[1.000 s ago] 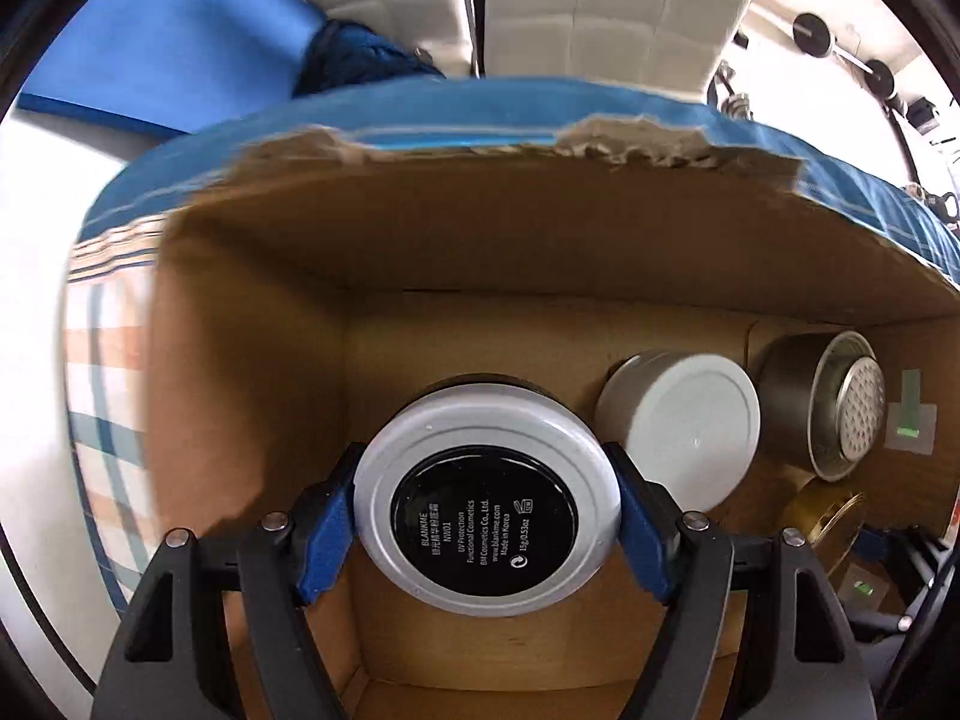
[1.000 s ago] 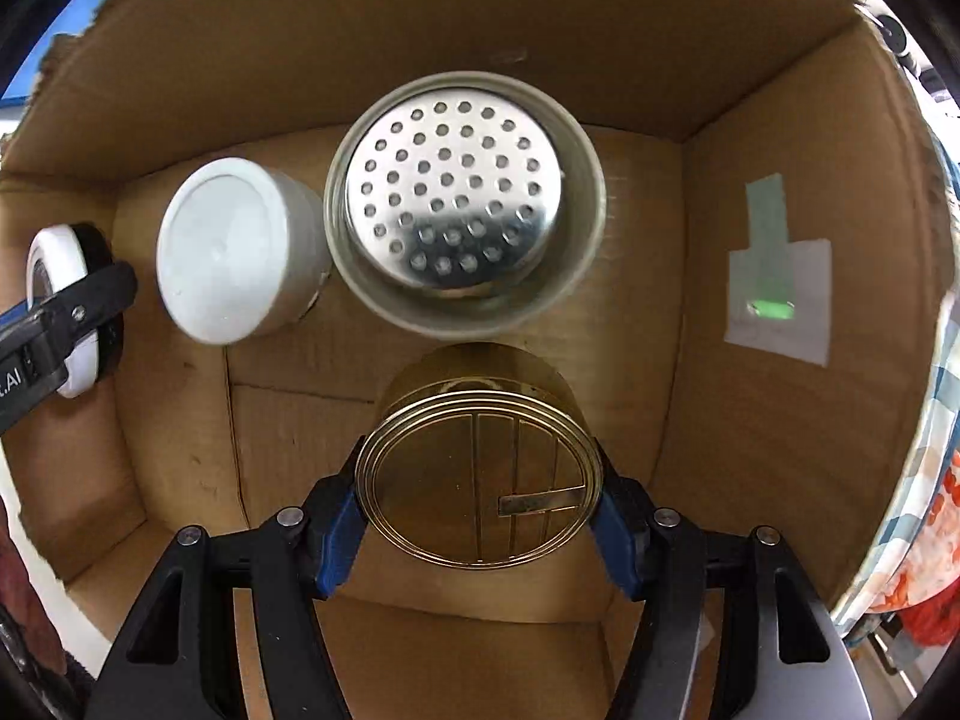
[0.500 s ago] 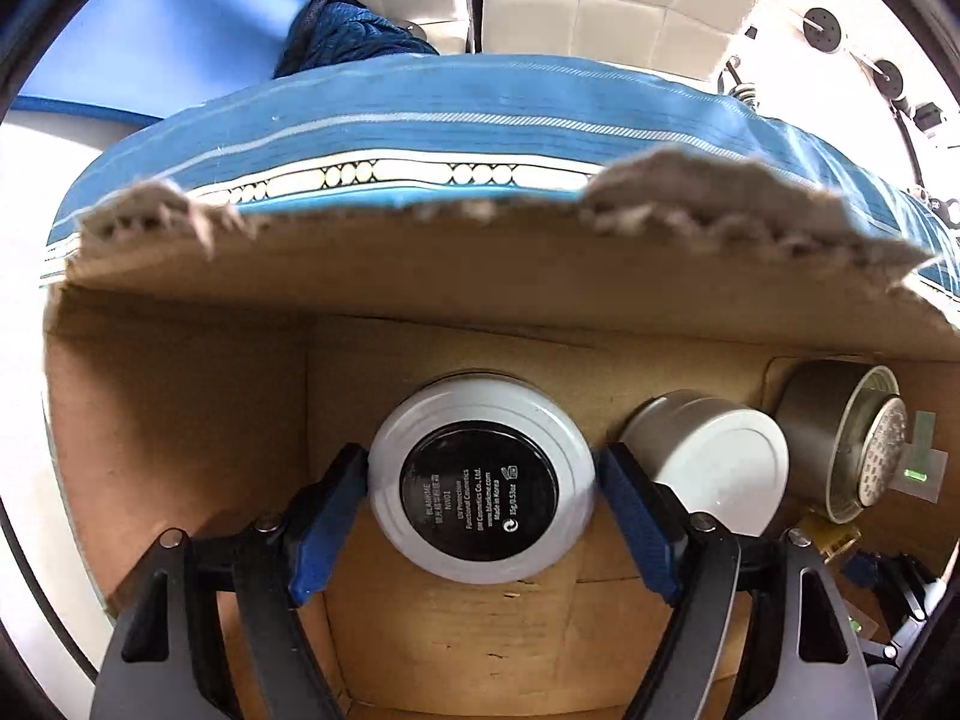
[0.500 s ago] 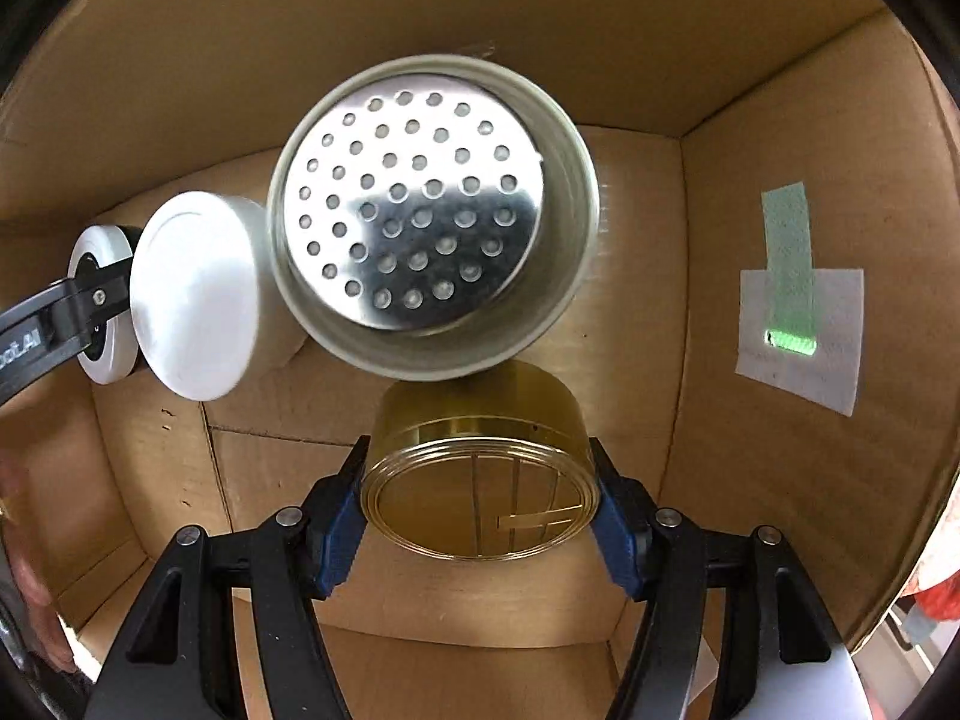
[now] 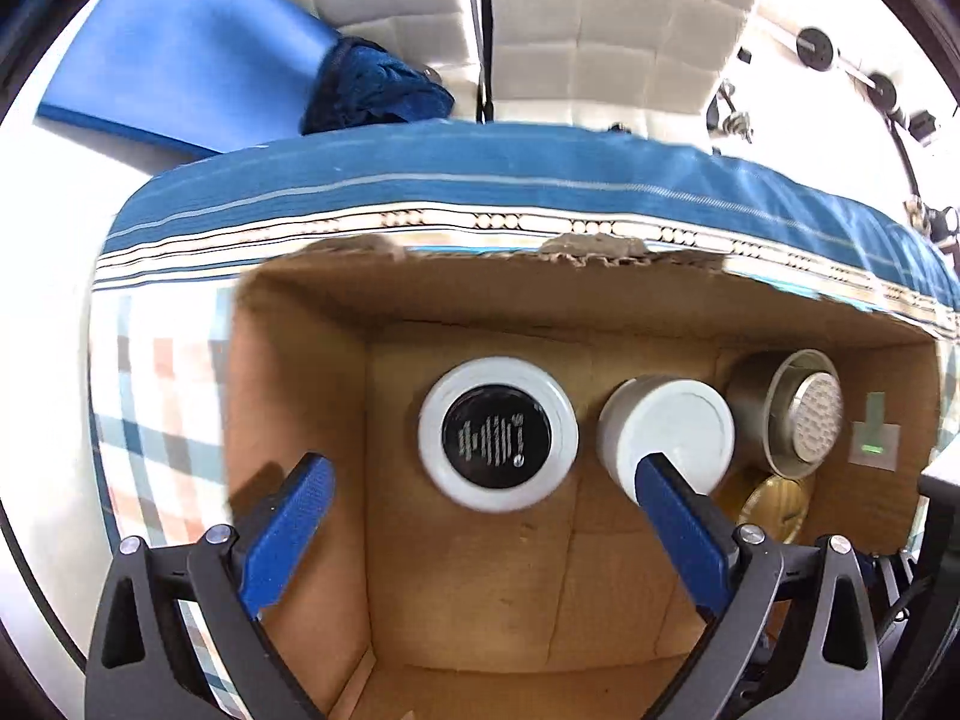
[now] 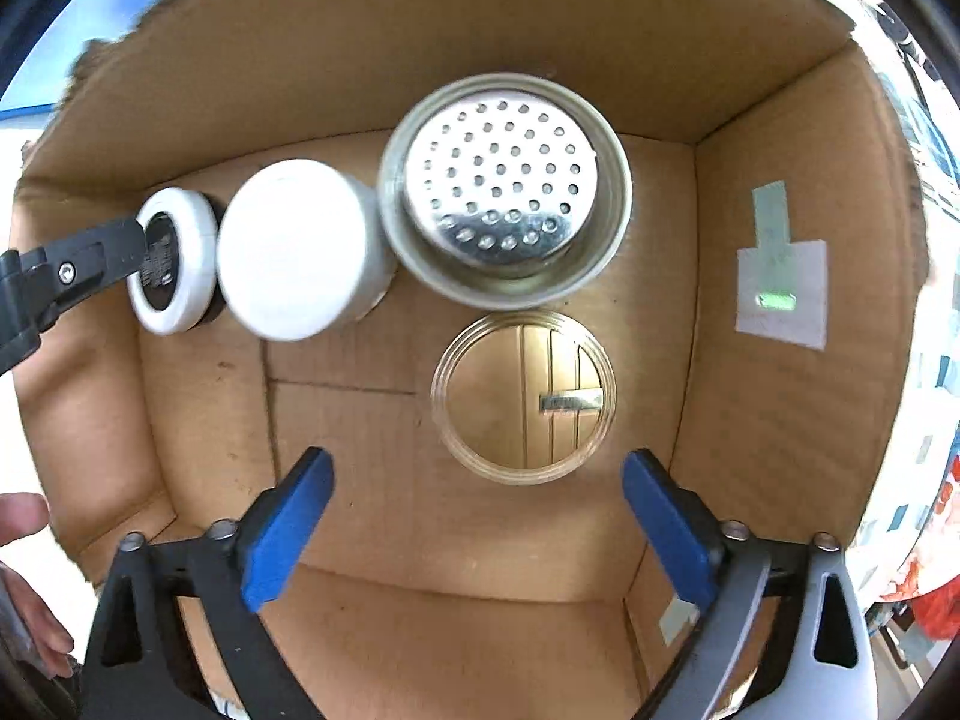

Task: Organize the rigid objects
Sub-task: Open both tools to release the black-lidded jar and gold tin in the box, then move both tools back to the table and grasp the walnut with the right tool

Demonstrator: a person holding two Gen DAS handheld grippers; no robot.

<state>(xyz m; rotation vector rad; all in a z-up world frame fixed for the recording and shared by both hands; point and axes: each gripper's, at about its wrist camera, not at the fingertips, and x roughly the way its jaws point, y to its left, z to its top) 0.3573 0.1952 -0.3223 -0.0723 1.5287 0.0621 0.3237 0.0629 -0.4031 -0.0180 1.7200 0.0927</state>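
Now your left gripper (image 5: 480, 486) has just let go, nothing held | white jar with black top (image 5: 498, 433) stands mid-frame in the cardboard box (image 5: 468, 588) | your right gripper (image 6: 477, 480) has just opened wide too | gold tin (image 6: 523, 397) sits loose, center-right, below the silver holey cup (image 6: 504, 189).

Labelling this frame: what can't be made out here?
- White-rimmed round compact with black label: print blurred, left wrist view; left gripper finger covers it, right wrist view.
- Gold round tin: mostly behind that finger, left wrist view.
- Plain white round jar: contents unseen, lid on.
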